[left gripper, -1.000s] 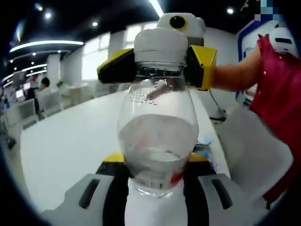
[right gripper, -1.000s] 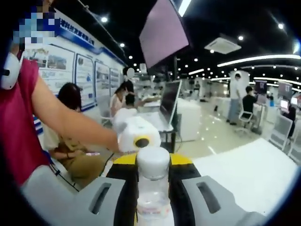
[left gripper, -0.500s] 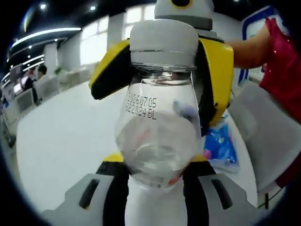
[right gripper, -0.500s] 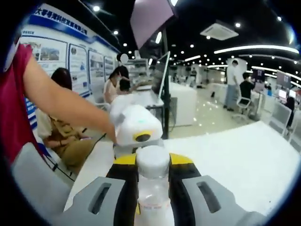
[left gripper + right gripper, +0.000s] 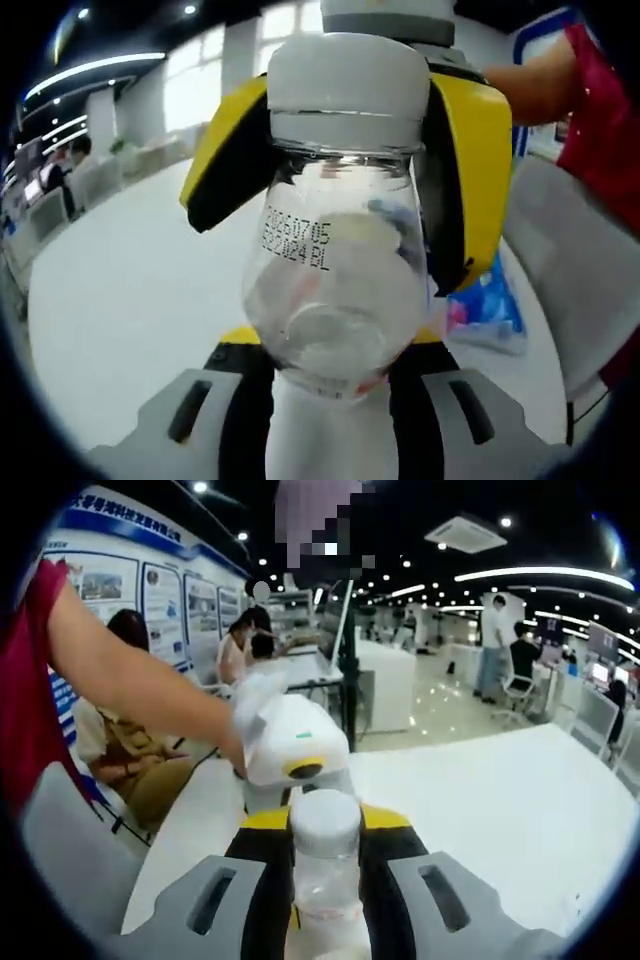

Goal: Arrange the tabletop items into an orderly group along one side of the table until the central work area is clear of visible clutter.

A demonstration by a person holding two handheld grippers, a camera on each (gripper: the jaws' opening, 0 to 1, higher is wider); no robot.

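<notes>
Evidently the clear bottle (image 5: 335, 300), base hidden between the left gripper (image 5: 335, 385) jaws clamping it, reads "20260705", white cap (image 5: 345, 90) pinched by the right gripper (image 5: 325, 880).

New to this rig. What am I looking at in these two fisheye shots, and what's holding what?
There is no robot: a person holds a two-jaw tool in each hand, and each tool has a camera looking along its jaws. In the left gripper view, the left tool grips a clear bottle. The right tool faces it, with its yellow jaws closed on the white cap. The right gripper view looks back the other way. A blue packet lies on the white table.
</notes>
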